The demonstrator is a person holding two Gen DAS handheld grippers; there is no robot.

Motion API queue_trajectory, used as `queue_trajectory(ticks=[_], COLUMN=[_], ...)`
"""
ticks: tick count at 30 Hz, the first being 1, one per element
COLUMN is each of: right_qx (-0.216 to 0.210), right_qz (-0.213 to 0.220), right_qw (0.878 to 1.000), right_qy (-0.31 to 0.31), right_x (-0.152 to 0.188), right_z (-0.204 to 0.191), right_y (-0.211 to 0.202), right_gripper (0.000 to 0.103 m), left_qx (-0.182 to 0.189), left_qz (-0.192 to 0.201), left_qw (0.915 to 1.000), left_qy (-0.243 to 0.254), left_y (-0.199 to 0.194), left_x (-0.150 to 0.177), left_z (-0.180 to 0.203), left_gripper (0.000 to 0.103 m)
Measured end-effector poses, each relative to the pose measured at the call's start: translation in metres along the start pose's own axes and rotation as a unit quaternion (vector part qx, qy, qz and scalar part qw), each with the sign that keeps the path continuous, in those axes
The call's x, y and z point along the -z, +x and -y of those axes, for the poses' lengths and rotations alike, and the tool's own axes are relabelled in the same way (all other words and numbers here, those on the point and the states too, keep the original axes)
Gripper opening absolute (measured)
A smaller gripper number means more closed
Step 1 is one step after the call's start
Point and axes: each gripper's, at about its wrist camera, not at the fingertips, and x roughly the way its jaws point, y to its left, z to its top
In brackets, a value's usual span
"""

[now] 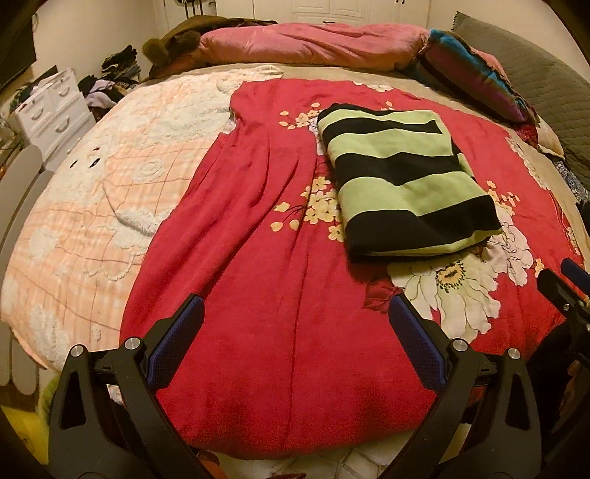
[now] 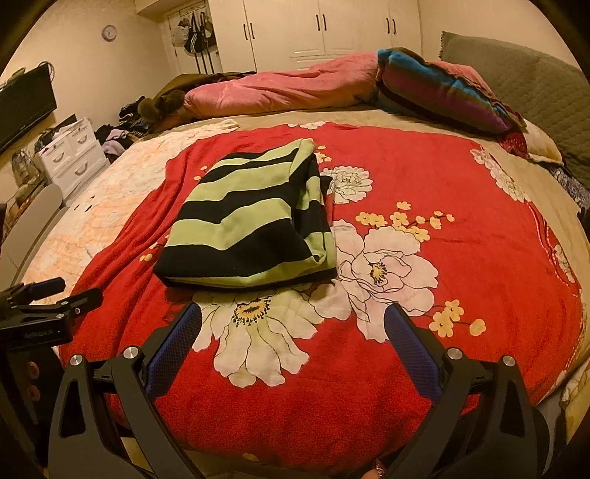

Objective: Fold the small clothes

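- Garment [image 1: 402,184]: green/black striped, folded into a thick rectangle, lying flat on the red floral blanket [image 1: 276,350]. Sits centre-right in left wrist view, centre-left in right wrist view [image 2: 247,224].
- Left gripper [image 1: 295,320]: bottom of its own frame, jaws spread wide, nothing btwn the blue pads [image 1: 177,342]. Held apart from the garment, w/ bare red blanket btwn pads and the fold.
- Right gripper [image 2: 293,324]: bottom of its frame, jaws also wide apart, holding nothing. Big white flower print shows btwn the fingers; garment's near edge lies just beyond the tips, not touching.
- Each tool shows in the other's view: right one at the right edge of left wrist view, left one at the left edge of right wrist view.
- Peach/white checked blanket [image 1: 92,206]: fills left side of left wrist view, beside the red one.
- Pink duvet [image 2: 280,92]: bunched across top centre; striped multicolour blanket [image 2: 442,92] upper right.
- White drawer unit [image 2: 73,154]: upper left, clothes pile near it.
- White wardrobe doors [image 2: 320,29]: top of right wrist view.
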Motion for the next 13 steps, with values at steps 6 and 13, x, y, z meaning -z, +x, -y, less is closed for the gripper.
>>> queue_trajectory(ticks=[6,13], right_qx=[-0.010,0.082], right_qz=[-0.011,0.023], right_qw=[0.999,0.980], right_qy=[0.044,0.179], right_x=[-0.007,-0.051], right_z=[0.023,0.166], right_y=[0.006,0.002], right_gripper=[0.099,0.099], left_qx=[-0.009,-0.149], left_qz=[-0.013,-0.042], left_qw=[0.9984,0.9783], left_qy=[-0.054,-0.138], left_y=[0.015,0.072], left_x=[-0.015,-0.053], left_z=[-0.046,-0.187], left_gripper=[0.094,0.094])
